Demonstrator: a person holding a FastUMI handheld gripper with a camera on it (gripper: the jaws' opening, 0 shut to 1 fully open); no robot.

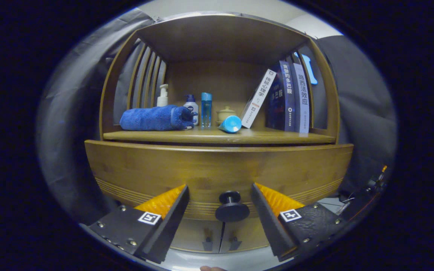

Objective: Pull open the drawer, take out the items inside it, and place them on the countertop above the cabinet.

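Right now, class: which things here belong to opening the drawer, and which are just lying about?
For the job:
drawer
drawer knob, between the open tongs
countertop

Lying about:
blue towel
bottles
books

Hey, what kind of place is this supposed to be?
Probably a staged home corner in a test booth: a wooden cabinet with a drawer knob between the open claw fingers, its countertop holding a folded blue towel, toiletry bottles and books.

Blue towel [156, 118], bottles [199, 109], leaning books [285, 98] on shelf [217, 136]
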